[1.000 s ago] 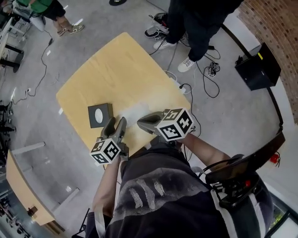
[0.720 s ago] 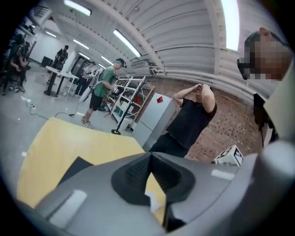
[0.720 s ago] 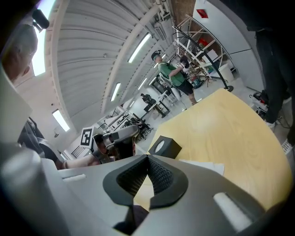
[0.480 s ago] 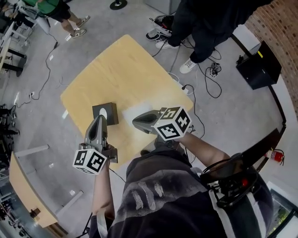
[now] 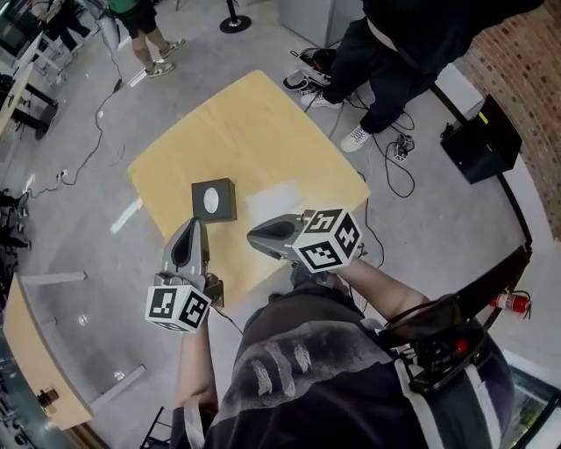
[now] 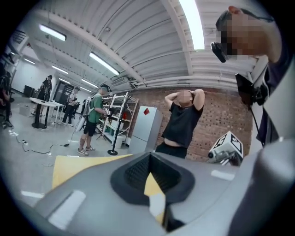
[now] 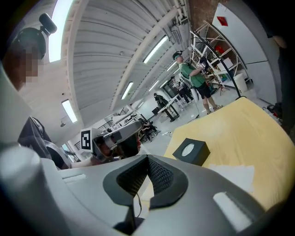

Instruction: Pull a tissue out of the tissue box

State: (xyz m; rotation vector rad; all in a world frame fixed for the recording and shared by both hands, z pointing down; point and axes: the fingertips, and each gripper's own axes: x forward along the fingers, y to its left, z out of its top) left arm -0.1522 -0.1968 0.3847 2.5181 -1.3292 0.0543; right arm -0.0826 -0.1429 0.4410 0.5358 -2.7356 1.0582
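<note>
A black tissue box (image 5: 213,200) with a white oval opening stands on the wooden table (image 5: 254,131); the right gripper view has it too (image 7: 190,151). A white tissue (image 5: 273,200) lies flat on the table just right of the box. My left gripper (image 5: 193,225) hangs in the air short of the box, near the table's front-left edge, shut with nothing in it (image 6: 154,198). My right gripper (image 5: 254,235) hovers over the table's front edge, short of the tissue, jaws together and empty (image 7: 138,198).
A person in dark clothes (image 5: 394,53) stands at the table's far side, another (image 5: 140,17) further off. Cables (image 5: 386,167) trail on the floor, a black case (image 5: 482,136) sits at the right. A second table (image 5: 35,351) is at lower left.
The left gripper's jaws have closed; it has risen and drawn back left from beside the box. The right gripper has lifted slightly and shifted left.
</note>
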